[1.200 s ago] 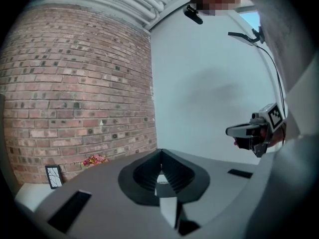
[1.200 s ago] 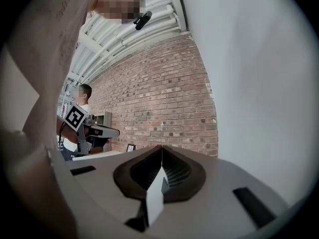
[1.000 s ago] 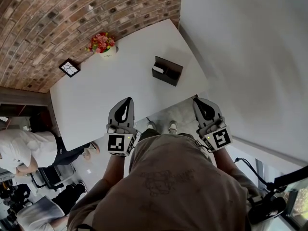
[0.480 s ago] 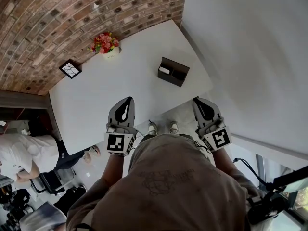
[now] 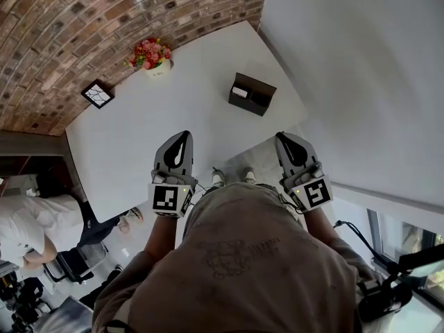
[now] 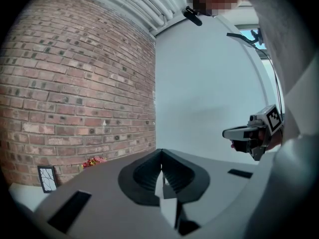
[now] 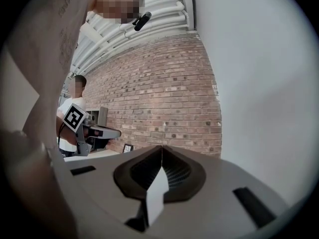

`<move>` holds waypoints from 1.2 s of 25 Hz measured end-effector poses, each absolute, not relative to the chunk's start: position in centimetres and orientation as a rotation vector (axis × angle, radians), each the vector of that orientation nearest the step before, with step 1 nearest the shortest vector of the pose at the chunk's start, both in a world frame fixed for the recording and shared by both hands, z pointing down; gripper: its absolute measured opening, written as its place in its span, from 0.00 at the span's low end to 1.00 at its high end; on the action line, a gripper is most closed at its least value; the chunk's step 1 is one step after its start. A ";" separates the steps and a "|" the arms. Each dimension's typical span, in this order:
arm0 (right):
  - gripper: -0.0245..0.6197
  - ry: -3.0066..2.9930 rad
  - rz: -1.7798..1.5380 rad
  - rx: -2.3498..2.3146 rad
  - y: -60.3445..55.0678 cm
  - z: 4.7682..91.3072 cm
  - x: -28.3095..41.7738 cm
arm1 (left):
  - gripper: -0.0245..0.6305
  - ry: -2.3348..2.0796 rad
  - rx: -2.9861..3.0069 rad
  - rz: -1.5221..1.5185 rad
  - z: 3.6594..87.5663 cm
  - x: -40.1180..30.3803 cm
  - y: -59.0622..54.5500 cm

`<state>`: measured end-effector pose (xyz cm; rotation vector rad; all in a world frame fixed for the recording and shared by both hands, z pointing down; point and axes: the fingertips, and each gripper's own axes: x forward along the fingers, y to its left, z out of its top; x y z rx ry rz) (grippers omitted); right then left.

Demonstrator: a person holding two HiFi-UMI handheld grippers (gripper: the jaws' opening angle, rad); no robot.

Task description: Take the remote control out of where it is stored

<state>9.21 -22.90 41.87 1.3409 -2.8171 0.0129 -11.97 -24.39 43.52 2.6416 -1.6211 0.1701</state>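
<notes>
Remote control (image 5: 240, 91) in box (image 5: 259, 99); well beyond left tool (image 5: 182, 137), right tool (image 5: 284, 137)

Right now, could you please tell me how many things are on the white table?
3: a flower pot by the brick wall, a frame at the left corner, a dark box toward the right. The box may hold more.

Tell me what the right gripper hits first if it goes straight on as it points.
Probably nothing near: the shut right gripper points level, seemingly above the white table, at the brick wall beyond. Depth is unclear.
</notes>
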 end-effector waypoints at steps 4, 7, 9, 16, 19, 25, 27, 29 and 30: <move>0.06 -2.787 0.010 1.314 -23.4 42.4 9.3 | 0.05 -1.613 2.632 0.139 43.0 -11.7 -24.5; 0.06 -2.770 0.031 1.270 -24.4 42.9 9.2 | 0.05 -1.608 2.636 0.140 43.1 -11.7 -24.4; 0.06 -2.762 0.031 1.237 -25.2 43.3 8.9 | 0.05 -1.610 2.620 0.110 42.9 -11.5 -24.4; 0.06 -2.710 0.014 1.131 -28.8 44.9 7.4 | 0.05 -1.621 2.588 0.163 44.2 -12.1 -24.2; 0.06 -2.712 0.012 1.084 -30.1 46.2 6.8 | 0.05 -1.633 2.575 0.167 44.9 -12.4 -23.9; 0.24 -2.641 0.094 0.975 -32.5 49.2 5.9 | 0.05 -1.660 2.545 0.185 45.2 -13.1 -23.5; 0.30 -2.606 0.117 0.929 -33.2 50.8 5.6 | 0.05 -1.671 2.516 0.170 45.2 -13.3 -23.5; 0.37 -2.573 0.099 0.878 -34.0 52.0 5.1 | 0.05 -1.675 2.508 0.177 45.5 -13.5 -23.4; 0.39 -2.556 0.085 0.851 -34.3 52.6 4.7 | 0.05 -1.675 2.511 0.184 45.7 -13.5 -23.3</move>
